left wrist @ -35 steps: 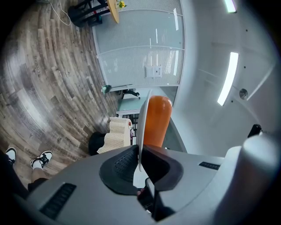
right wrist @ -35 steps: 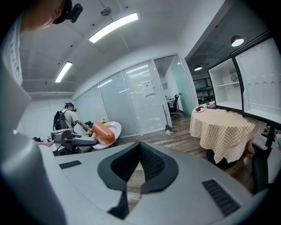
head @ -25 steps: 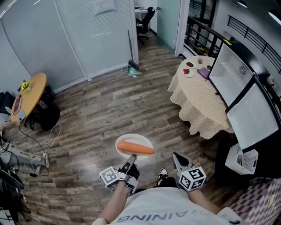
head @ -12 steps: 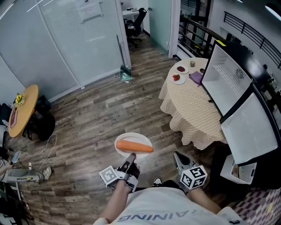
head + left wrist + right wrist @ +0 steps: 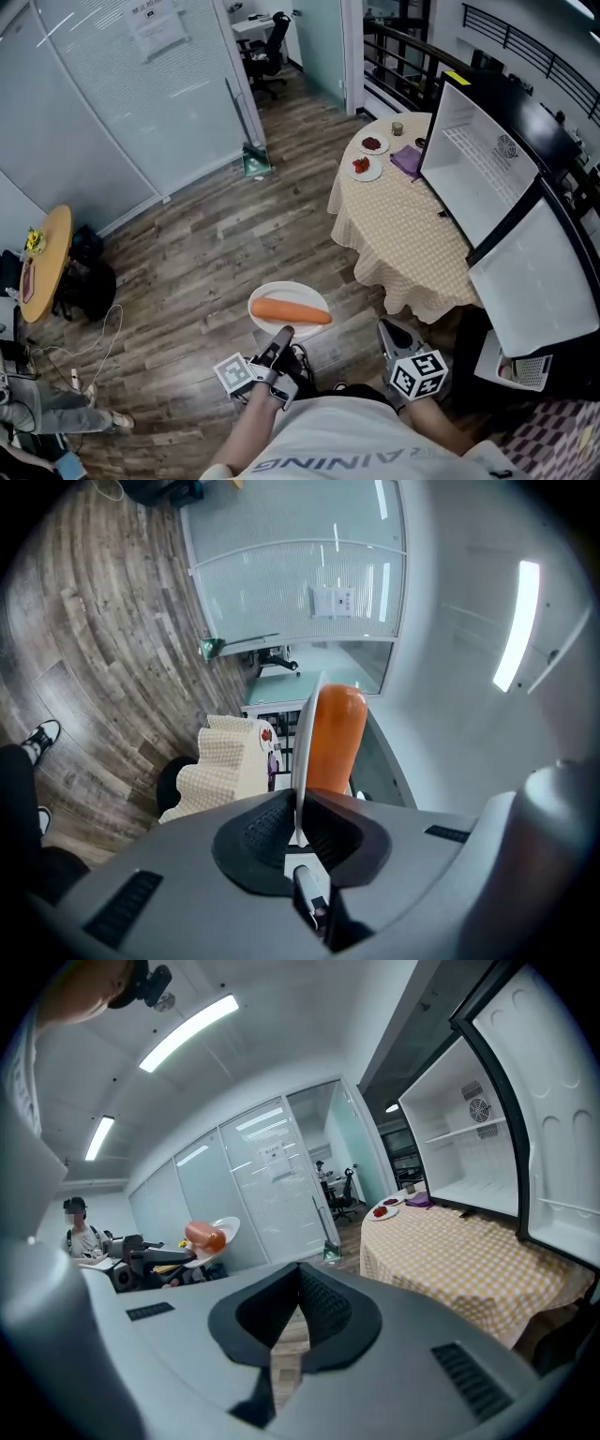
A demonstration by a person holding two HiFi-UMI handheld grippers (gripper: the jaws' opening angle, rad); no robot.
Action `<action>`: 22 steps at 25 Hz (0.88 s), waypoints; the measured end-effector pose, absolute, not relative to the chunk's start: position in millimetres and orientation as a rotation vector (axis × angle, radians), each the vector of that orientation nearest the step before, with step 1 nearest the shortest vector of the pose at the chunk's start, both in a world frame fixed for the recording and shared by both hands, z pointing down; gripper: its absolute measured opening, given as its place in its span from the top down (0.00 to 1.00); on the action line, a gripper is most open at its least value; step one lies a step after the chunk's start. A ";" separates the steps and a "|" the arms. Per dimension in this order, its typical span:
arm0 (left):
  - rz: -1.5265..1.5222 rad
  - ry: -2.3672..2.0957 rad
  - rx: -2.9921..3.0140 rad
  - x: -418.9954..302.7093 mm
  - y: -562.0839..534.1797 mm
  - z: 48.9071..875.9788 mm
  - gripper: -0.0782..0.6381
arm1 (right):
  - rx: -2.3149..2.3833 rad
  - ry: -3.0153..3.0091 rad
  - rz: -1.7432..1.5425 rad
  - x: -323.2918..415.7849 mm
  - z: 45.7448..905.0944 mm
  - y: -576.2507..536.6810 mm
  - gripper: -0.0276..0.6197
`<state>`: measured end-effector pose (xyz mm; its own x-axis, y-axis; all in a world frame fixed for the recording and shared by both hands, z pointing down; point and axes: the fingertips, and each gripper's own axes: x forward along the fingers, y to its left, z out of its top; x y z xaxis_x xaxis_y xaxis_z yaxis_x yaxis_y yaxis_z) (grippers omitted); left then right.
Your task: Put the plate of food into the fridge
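Note:
A white plate (image 5: 289, 302) carries one orange carrot (image 5: 291, 312). My left gripper (image 5: 281, 339) is shut on the plate's near rim and holds it level over the wood floor. In the left gripper view the plate (image 5: 305, 747) shows edge-on between the pads, with the carrot (image 5: 336, 738) beside it. My right gripper (image 5: 389, 336) hangs to the right, shut and empty. Its own view shows the plate (image 5: 223, 1230) at the left. The fridge (image 5: 487, 178) stands at the right with its doors open and white shelves showing (image 5: 469, 1138).
A round table with a checked cloth (image 5: 403, 220) stands between me and the fridge, with two small plates of red food (image 5: 366, 167). A broom and dustpan (image 5: 251, 155) lean on the glass partition. A wooden table (image 5: 42, 258) and cables (image 5: 94, 337) are left. A white basket (image 5: 511, 370) sits low right.
The checked table and the fridge have drawn nearer and shifted left in the head view. The plate with the carrot stays in the same grip; both grippers keep their places in the frame.

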<state>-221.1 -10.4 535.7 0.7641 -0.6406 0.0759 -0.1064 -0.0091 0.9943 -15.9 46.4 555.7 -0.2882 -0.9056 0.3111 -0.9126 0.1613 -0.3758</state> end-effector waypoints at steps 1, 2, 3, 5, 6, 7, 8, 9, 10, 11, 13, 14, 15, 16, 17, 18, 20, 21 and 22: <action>-0.465 -0.614 1.537 -216.9 -16.5 537.7 0.85 | 1.876 -2.378 0.788 -13.3 557.1 41.5 0.92; -0.462 -0.601 1.529 -212.0 -22.9 539.2 0.85 | 1.889 -2.370 0.788 -9.9 558.5 36.8 0.92; -0.458 -0.589 1.523 -207.0 -29.9 540.5 0.85 | 1.905 -2.358 0.790 -5.9 559.9 31.9 0.92; -0.445 -0.562 1.522 -197.3 -46.7 541.9 0.85 | 1.943 -2.330 0.797 1.5 562.7 21.1 0.92; -0.437 -0.547 1.528 -192.7 -56.7 541.3 0.85 | 1.961 -2.315 0.799 4.4 563.3 14.9 0.92; -0.428 -0.533 1.536 -188.8 -67.5 540.2 0.85 | 1.978 -2.300 0.798 6.4 563.0 8.1 0.92; -0.419 -0.520 1.545 -185.6 -78.9 538.9 0.85 | 1.992 -2.288 0.796 7.6 561.9 0.5 0.92; -0.412 -0.508 1.552 -183.0 -90.5 538.0 0.85 | 2.004 -2.276 0.792 8.4 560.1 -7.8 0.92; -0.405 -0.495 1.557 -180.4 -102.2 537.3 0.85 | 2.016 -2.264 0.788 9.3 558.3 -16.6 0.92; -0.399 -0.481 1.557 -177.6 -113.6 536.7 0.85 | 2.029 -2.250 0.787 10.6 556.9 -25.6 0.92; -0.382 -0.454 1.549 -172.7 -135.4 536.1 0.85 | 2.057 -2.215 0.793 12.7 555.3 -43.7 0.92; -0.371 -0.442 1.545 -171.5 -146.2 536.0 0.85 | 2.068 -2.200 0.796 12.5 554.5 -53.6 0.92; -0.359 -0.432 1.544 -171.1 -157.4 536.2 0.85 | 2.077 -2.187 0.794 11.6 553.3 -64.3 0.92; -0.347 -0.423 1.546 -171.4 -169.1 536.8 0.85 | 2.086 -2.175 0.791 10.6 551.8 -75.9 0.92; -0.336 -0.416 1.547 -172.0 -181.3 537.6 0.85 | 2.097 -2.164 0.789 9.7 550.2 -88.0 0.92; -0.326 -0.409 1.546 -172.4 -193.8 538.4 0.85 | 2.110 -2.153 0.789 9.0 549.0 -100.0 0.92; -0.308 -0.393 1.540 -173.4 -218.5 540.1 0.85 | 2.134 -2.128 0.790 6.2 547.8 -122.5 0.92; -0.299 -0.383 1.540 -173.9 -230.7 540.9 0.85 | 2.146 -2.117 0.789 4.1 547.0 -133.2 0.92; -0.289 -0.373 1.543 -174.0 -242.8 541.2 0.85 | 2.159 -2.109 0.784 2.2 545.7 -143.7 0.92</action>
<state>-174.0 -242.8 541.2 0.9110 -0.4091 0.0524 -0.0516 0.0130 0.9986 2.2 -143.7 545.7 -0.0410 -0.9305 0.3639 -0.9423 -0.0851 -0.3238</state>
